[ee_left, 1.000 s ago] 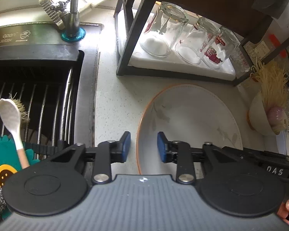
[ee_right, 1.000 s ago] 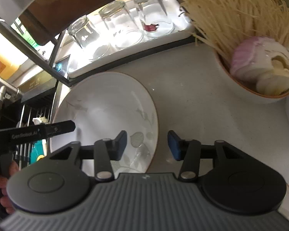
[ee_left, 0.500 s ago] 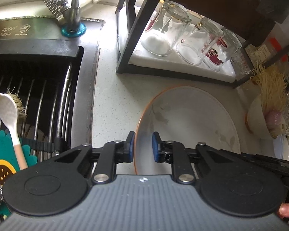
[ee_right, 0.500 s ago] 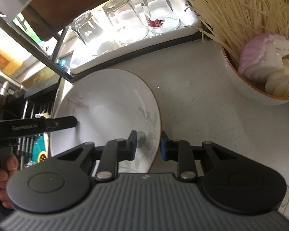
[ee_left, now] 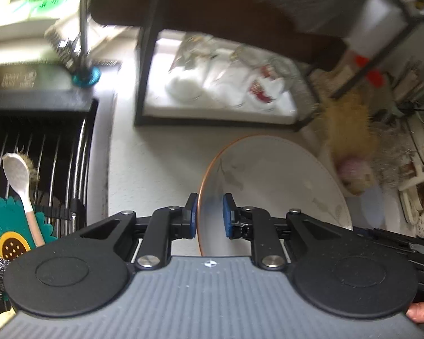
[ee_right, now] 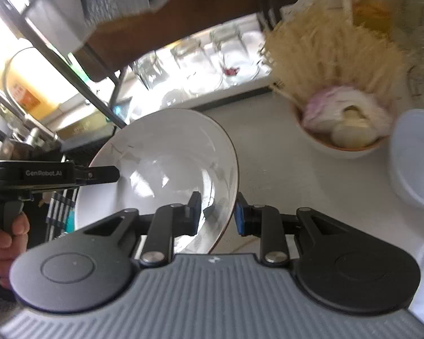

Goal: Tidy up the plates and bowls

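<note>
I have my left hand-held gripper [ee_left: 209, 212] pinching the left rim of the wide white leaf-patterned ceramic plate [ee_left: 271, 186] and my right hand-held gripper [ee_right: 217, 210] pinching its right rim, so the plate at frame centre lifts level off the pale speckled table [ee_left: 155, 158].

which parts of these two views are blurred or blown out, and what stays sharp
Left wrist view: the glasses on the rack and the tap are smeared with motion blur, while the left gripper and plate rim stay sharp. Right wrist view: the noodle bowl is soft, the window side at left is blown out, glare streaks the plate.
</note>
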A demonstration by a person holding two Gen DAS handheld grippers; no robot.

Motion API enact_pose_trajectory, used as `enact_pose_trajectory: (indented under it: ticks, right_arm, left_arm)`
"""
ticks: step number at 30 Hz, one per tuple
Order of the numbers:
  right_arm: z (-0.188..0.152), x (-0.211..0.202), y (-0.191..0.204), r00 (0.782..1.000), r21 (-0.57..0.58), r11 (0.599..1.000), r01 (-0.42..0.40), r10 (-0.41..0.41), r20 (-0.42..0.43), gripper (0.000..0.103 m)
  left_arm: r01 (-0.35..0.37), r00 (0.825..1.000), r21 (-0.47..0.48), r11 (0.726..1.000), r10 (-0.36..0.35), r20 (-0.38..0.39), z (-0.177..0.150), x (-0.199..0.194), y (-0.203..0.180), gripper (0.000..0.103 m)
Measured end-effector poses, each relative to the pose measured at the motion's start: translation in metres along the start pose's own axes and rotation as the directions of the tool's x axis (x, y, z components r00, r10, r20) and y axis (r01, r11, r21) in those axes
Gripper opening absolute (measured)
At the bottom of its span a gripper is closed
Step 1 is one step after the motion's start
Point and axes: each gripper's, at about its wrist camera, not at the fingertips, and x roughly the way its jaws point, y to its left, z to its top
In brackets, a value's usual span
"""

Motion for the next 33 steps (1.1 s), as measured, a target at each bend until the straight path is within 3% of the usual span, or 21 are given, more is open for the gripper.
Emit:
enact_pose_trajectory:
  ticks: [6, 16, 22, 27, 33]
  right_arm:
    - [-0.008, -0.039, -0.011, 0.996, 0.027, 1.0, -0.009, 0.007, 0.088, 0.028]
    - [-0.04, -0.09, -0.042, 0.987, 0.031, 0.999, 0.045, -0.049, 0.153, 0.028]
    - [-0.06, -0.106, -0.067, 0.985, 0.069, 0.995, 0.069, -0.079, 0.153, 0.028]
    - [-0.075, -0.104, -0.089, 0.988, 0.074, 0.993, 0.09, -0.098, 0.119, 0.028]
    - [-0.086, -0.107, -0.107, 0.987, 0.075, 0.992, 0.106, -0.114, 0.11, 0.028]
  left_arm:
    - [0.024, 0.998, 0.067, 0.997, -0.028, 0.06, -0.001, -0.032, -0.038, 0.021]
    - [0.067, 0.998, 0.138, 0.988, -0.069, 0.01, -0.031, -0.044, -0.097, 0.021]
    - [0.083, 0.996, 0.146, 0.986, -0.08, -0.029, -0.058, -0.032, -0.122, 0.021]
    - [0.075, 0.99, 0.132, 0.988, -0.058, -0.127, -0.085, -0.006, -0.136, 0.021]
    - [0.068, 0.987, 0.144, 0.987, -0.045, -0.157, -0.107, 0.01, -0.145, 0.021]
